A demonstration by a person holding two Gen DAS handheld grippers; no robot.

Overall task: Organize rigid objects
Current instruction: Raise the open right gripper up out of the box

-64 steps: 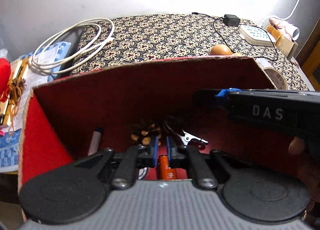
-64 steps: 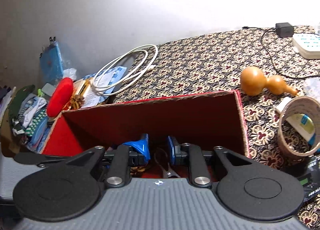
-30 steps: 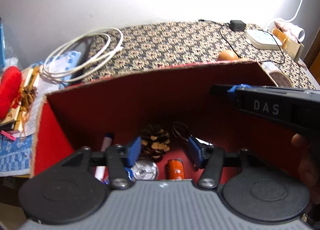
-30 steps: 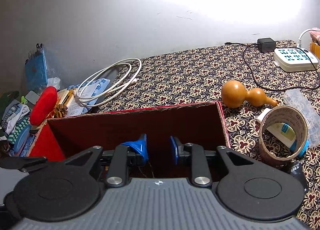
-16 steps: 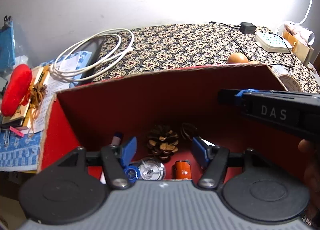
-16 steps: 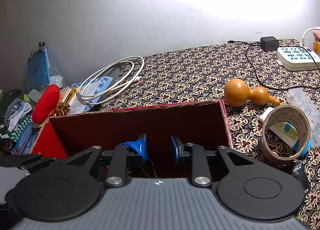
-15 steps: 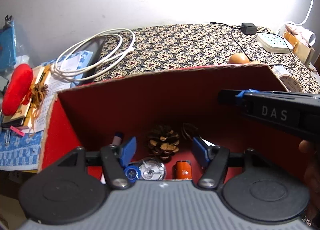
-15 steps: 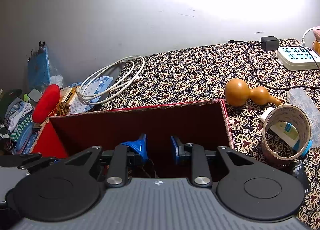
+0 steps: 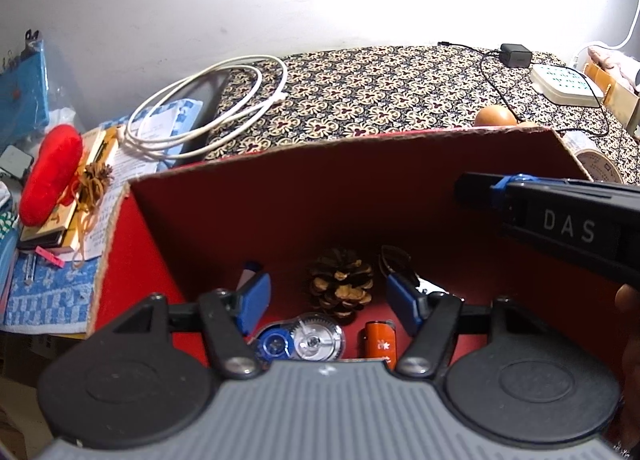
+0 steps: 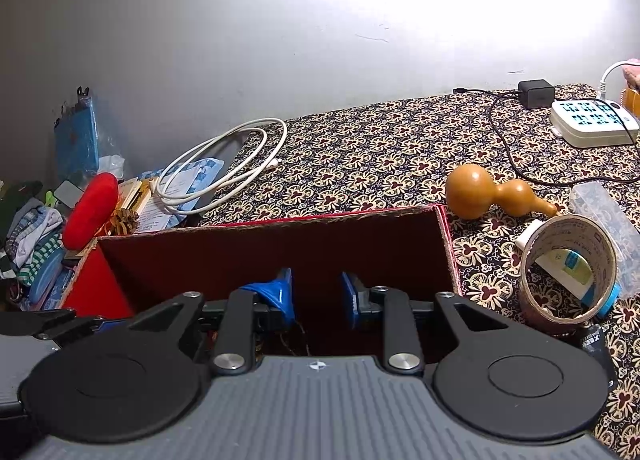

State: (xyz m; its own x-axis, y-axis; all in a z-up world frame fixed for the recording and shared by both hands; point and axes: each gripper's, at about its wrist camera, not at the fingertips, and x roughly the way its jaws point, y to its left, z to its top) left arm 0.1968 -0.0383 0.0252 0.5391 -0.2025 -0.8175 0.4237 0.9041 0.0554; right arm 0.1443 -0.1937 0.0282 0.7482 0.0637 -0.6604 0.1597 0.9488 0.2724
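Left wrist view: left gripper [image 9: 326, 300] hangs above the open red box [image 9: 340, 188], tilted down into it – jaws spread, nothing between the pads.
Left jaw motion: jaws have just been opening; two seconds back they were pinched on the orange battery [image 9: 380, 342], which now lies free on the box floor.
Near floor of box: correction tape dispenser [image 9: 300, 342] lies just beside the battery, both directly under the pads – judged to be the drop zone for small hard items.
Mid floor of box: pine cone [image 9: 342, 284] sits behind them; a metal clip [image 9: 400, 266] lies to its right and a marker [image 9: 248, 272] leans at the left wall.
Right wrist view: right gripper [image 10: 316, 300] is poised over the same box from the other side, pads a small way apart, nothing held; its jaws have just been opening a little.
Beyond box, right: tape roll [image 10: 568, 268] and gourd [image 10: 488, 192] rest on the patterned cloth [image 10: 380, 148], outside the box – judged still to be sorted.
Far: power strip [image 10: 592, 122] and white cable [image 10: 224, 168] lie near the wall.
Change from earlier frame: battery released; box contents otherwise unmoved.
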